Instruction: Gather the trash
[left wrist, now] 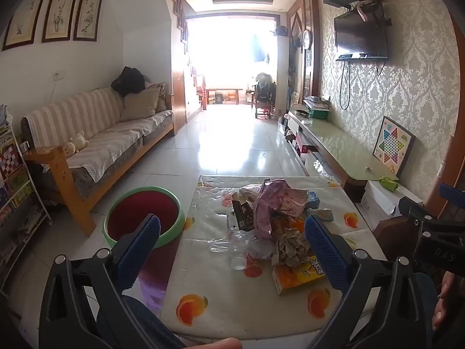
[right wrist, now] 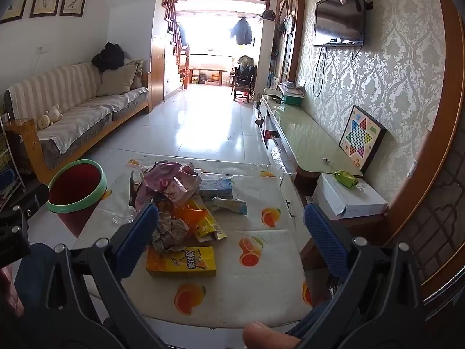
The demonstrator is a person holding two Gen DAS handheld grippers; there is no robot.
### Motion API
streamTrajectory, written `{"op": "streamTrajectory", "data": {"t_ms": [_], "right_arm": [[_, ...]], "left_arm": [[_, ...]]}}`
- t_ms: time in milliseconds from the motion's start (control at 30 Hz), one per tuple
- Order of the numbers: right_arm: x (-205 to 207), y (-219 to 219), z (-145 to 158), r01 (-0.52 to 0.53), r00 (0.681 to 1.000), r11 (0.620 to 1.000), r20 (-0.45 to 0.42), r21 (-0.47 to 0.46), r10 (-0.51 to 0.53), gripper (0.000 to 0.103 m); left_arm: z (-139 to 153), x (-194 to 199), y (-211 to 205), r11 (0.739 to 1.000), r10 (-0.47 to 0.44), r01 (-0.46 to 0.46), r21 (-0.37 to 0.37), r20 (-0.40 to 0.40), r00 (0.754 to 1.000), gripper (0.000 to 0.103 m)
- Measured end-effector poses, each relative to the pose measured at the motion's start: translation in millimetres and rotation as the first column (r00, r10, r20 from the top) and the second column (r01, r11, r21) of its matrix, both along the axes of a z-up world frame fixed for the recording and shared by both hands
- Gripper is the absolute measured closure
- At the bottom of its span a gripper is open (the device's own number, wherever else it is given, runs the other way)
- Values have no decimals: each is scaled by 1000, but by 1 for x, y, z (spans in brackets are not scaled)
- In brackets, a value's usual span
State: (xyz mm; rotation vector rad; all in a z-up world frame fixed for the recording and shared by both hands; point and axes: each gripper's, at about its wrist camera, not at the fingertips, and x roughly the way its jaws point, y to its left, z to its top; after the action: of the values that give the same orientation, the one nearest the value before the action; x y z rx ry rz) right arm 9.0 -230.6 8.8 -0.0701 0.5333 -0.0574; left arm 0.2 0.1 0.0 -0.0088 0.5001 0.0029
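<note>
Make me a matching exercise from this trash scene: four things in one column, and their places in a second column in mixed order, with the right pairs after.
Things
1. yellow box
2. bin
3. green packet
4. checkers board

Places
A. leaning on the wallpapered wall
B. on the floor left of the table
C. nearest table edge of the trash pile
D. on top of the white carton

Pairs: 1-C, 2-B, 3-D, 4-A
</note>
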Motion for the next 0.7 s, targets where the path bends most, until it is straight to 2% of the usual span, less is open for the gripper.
{"op": "streamTrajectory", "data": {"t_ms": [433,700], "right_arm": [[-10,-3,1,7,1000,1000,9,10,-7,4],[-1,-1,-2,5,1000,1000,-6,12,-5,4]], "left_arm": [[1,0,0,1000,-2,2,7,5,1000,8],[0,0,0,1000,-2,2,8,1,1000,8]]}}
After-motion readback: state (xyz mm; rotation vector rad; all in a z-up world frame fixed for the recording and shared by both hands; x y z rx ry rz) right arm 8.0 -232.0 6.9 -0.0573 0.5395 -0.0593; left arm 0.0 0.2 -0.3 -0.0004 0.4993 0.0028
